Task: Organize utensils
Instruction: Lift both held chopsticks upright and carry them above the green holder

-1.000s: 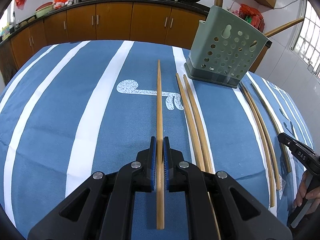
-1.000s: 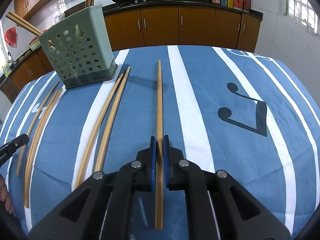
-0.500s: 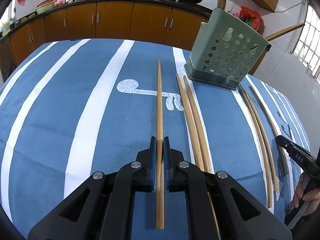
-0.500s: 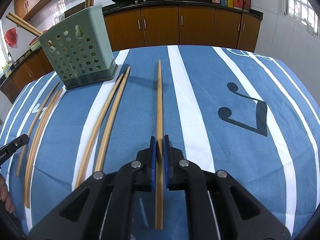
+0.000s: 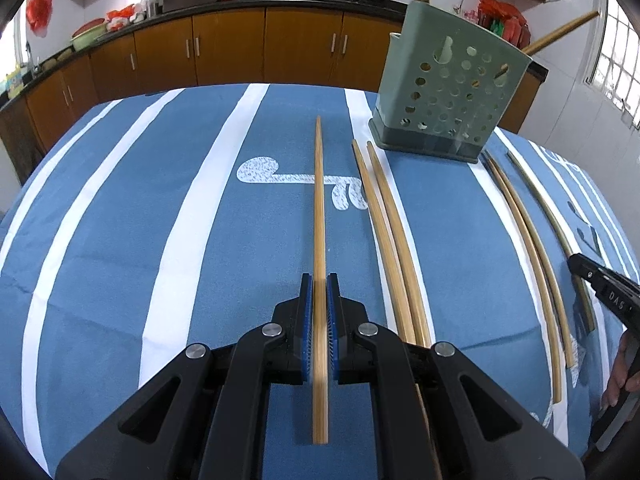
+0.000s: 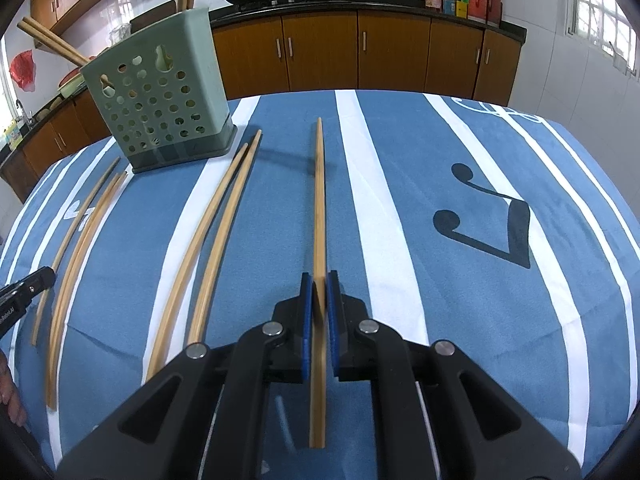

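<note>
Daylight fills the kitchen, coming in through the window [image 5: 612, 68] on the right wall, which burns out nearly white in both views. The blue striped cloth [image 5: 120, 220] is evenly lit and sharp, with only soft, short shadows under the chopsticks and beneath the green holder [image 6: 160, 100]. The white wall tiles carry a mild sheen. Fisheye bending bows the cloth's stripes and curves the cabinets [image 6: 360, 48], and black corners ring each frame. The nearest part of the tongs looks slightly soft.
</note>
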`<state>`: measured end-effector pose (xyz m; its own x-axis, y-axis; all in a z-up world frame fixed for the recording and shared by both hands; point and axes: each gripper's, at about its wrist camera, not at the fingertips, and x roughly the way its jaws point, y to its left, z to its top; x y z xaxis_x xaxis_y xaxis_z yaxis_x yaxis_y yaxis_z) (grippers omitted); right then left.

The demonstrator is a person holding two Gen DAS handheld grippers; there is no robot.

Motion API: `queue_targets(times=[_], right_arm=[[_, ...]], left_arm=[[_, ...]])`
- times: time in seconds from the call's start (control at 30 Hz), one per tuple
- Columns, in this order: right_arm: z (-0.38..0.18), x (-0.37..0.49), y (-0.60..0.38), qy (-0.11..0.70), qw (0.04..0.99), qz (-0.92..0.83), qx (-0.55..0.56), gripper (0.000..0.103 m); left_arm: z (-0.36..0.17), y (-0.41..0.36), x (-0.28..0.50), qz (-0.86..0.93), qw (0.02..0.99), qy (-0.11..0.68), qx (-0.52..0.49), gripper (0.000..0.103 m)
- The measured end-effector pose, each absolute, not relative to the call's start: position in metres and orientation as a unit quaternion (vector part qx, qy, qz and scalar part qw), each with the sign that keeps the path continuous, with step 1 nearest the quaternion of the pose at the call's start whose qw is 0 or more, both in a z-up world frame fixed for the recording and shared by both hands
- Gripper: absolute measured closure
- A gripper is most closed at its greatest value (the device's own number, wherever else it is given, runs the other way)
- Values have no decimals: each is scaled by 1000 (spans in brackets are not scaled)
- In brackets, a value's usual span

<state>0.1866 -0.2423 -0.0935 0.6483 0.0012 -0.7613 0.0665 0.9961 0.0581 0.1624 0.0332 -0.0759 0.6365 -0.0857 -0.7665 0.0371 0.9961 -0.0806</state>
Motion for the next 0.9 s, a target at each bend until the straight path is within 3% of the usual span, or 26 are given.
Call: queue_targets(times=[0.37,0.9], right_arm=[[-84,181,-248,410,911,-16,50,95],[3,149,-270,288,954,-19,79,95]], left_arm=[[-72,29,157,-30,901,432,-4,96],[14,48,136,-42,945,324,-33,96]])
